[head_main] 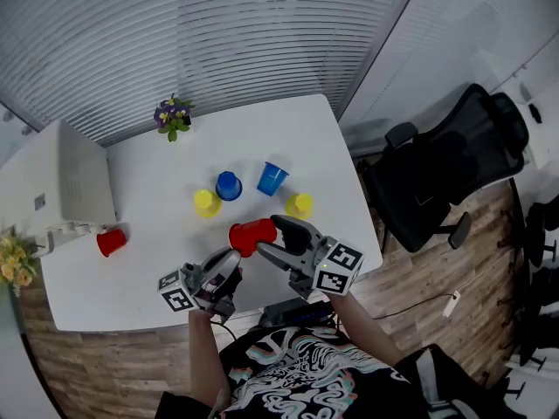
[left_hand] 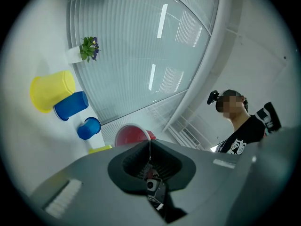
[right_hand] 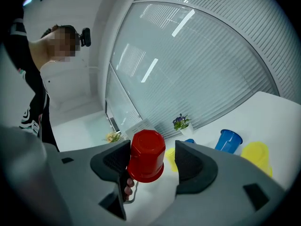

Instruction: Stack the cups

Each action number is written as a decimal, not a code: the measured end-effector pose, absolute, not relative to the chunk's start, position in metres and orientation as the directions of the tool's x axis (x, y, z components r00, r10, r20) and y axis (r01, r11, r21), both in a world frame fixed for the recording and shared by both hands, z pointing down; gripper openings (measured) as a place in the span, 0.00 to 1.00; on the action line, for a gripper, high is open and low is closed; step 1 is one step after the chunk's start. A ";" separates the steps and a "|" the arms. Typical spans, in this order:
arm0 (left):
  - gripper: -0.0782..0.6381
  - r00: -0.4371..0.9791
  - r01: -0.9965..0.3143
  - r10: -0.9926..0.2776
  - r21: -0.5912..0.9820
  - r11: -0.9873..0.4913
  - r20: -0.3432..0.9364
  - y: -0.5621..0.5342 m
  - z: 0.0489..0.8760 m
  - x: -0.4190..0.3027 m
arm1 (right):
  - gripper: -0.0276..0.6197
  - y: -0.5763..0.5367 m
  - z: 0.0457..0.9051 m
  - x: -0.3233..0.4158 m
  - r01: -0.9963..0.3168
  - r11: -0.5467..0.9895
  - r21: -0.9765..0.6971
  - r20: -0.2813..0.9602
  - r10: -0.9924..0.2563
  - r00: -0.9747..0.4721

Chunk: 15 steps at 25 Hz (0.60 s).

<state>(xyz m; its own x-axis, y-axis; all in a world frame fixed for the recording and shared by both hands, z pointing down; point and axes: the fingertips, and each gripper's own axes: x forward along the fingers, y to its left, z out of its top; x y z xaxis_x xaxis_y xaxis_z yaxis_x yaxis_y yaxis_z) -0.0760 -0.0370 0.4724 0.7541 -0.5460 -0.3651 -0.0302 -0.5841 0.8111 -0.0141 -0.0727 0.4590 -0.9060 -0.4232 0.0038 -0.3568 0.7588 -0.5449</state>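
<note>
Lying level, red cup point(head_main: 251, 236) aims its base at right gripper point(head_main: 271, 237).

Four cups point(head_main: 229, 186) cluster on the table point(head_main: 288, 129), plant point(head_main: 172, 117) behind, another cup point(head_main: 111, 242) left, apparently near a box point(head_main: 74, 186).

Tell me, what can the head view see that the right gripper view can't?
Only the head view shows the chair and a lone red cup near the table's left edge. Only the right gripper view shows the camera on the person's head. Both show the other red cup between the open right gripper's jaws. They also share a blue cup, a yellow cup, the purple flowers and the white table.
</note>
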 end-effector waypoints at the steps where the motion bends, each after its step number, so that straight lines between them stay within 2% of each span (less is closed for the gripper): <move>1: 0.13 0.757 -0.025 -0.540 0.811 -0.584 -0.366 -0.036 0.473 -0.075 | 0.47 -0.072 0.458 -0.016 -0.346 0.764 -0.544 0.000 -0.413 -0.911; 5: 0.13 0.756 -0.038 -0.552 0.817 -0.576 -0.353 -0.036 0.476 -0.076 | 0.39 -0.069 0.457 -0.019 -0.335 0.775 -0.535 -0.006 -0.401 -0.916; 15: 0.13 0.739 -0.087 -0.599 0.837 -0.540 -0.309 -0.042 0.488 -0.080 | 0.36 -0.070 0.461 -0.019 -0.360 0.767 -0.531 0.008 -0.421 -0.907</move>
